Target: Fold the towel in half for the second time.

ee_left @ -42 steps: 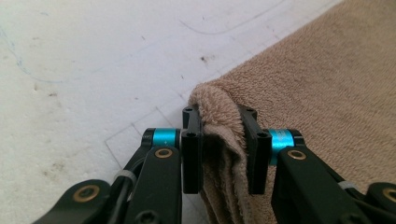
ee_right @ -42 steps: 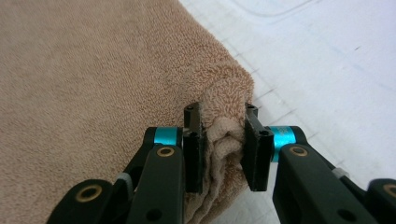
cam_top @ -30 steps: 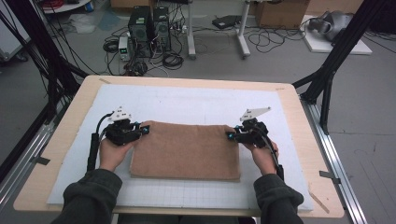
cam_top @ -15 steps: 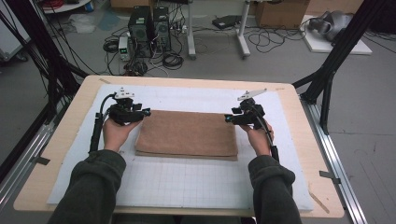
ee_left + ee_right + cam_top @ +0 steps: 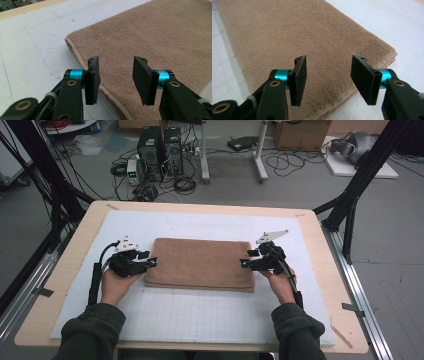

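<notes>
Both hands low at the near half of the table (image 5: 320,285). My left hand-held gripper (image 5: 150,262) sits at the left end of the folded brown towel (image 5: 202,262), my right hand-held gripper (image 5: 244,263) at its right end. In the left gripper view the jaws stand apart with nothing between the pads (image 5: 92,82); they have just been opening, then eased back a touch, and the towel's hemmed corner (image 5: 72,46) lies just below and ahead. The right gripper view is much the same: jaws spread and empty, having just been opening, stacked towel edges (image 5: 387,58) underneath. The towel lies flat and squared in the middle of the white gridded mat (image 5: 200,312), long side across the table, layers even as far as I can tell. My reading: a fold is laid down and let go, and the next grasp is to be set up. To do it well, I should drop each lower jaw onto the mat and slide it under all layers at matching corners, close fully before lifting, and raise both ends together so the stack does not skew. Beyond the table's far edge: cables and computer towers (image 5: 160,147) on the floor.
</notes>
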Demonstrator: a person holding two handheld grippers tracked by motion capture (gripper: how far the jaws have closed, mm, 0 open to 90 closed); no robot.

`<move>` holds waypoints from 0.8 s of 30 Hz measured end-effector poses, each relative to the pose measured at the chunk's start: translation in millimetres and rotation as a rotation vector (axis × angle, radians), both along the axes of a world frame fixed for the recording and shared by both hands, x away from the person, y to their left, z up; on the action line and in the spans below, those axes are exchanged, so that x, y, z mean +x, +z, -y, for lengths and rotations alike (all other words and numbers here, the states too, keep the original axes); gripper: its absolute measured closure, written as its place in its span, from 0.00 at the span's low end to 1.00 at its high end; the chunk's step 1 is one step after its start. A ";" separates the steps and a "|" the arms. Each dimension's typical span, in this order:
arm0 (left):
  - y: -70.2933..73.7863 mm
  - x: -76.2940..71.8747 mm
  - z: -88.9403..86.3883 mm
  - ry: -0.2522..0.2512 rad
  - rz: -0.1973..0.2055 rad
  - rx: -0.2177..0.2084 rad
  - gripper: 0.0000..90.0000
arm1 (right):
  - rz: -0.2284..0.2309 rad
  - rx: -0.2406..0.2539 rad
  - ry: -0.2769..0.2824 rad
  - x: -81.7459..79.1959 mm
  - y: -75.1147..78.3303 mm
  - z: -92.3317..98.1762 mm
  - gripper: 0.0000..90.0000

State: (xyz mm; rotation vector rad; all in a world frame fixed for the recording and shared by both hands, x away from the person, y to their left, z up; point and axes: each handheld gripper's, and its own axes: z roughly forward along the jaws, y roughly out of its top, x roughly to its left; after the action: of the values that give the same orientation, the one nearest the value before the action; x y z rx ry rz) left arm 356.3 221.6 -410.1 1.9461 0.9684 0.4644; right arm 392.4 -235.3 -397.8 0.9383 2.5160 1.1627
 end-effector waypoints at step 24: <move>9.7 -36.2 -10.2 -0.069 0.027 -0.020 0.28 | 0.066 0.066 -0.038 -38.2 3.6 11.8 0.19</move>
State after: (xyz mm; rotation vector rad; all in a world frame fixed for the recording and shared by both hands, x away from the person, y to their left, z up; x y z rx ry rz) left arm 320.1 231.7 -400.4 1.9438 0.8823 0.4385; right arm 354.2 -247.1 -394.2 0.9432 2.4117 1.2510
